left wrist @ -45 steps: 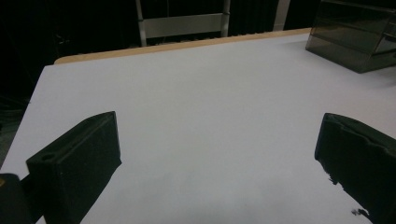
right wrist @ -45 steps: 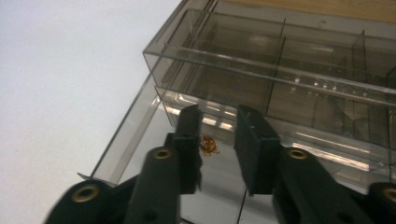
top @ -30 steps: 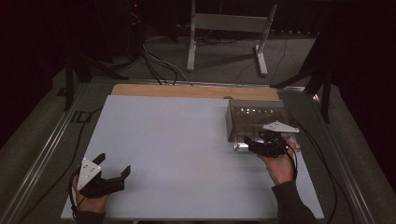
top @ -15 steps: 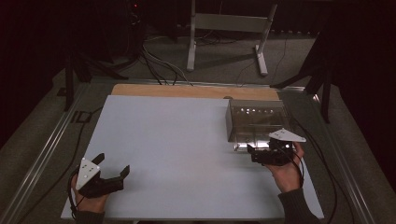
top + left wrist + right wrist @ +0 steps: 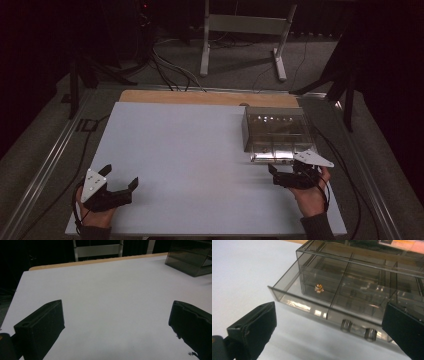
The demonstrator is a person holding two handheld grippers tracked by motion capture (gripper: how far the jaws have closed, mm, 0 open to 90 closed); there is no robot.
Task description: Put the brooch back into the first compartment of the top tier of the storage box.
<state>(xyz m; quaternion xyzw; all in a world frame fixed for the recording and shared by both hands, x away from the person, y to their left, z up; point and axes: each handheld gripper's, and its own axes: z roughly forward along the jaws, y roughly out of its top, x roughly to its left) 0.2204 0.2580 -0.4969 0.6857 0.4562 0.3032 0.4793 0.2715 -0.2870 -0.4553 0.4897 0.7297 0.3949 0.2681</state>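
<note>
Seen from above, the right tongs have drawn back toward the person from the clear drawer box, their jaws having just spread wide with nothing between them, while the left tongs rest open at the white desk's near left corner. Left gripper view: wide jaws over bare desk. Right gripper view: the pulled-out drawer lies just ahead, a small orange piece inside.

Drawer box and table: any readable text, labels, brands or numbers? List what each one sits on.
None readable.
Smoky clear drawer box: no print on its walls or pulled-out drawer front.
Small orange-and-silver item in the drawer: too small to tell any marking.
Pale patch at the top right edge of the right gripper view: blurred, unreadable.
White tabletop and both grippers: no marks.
</note>
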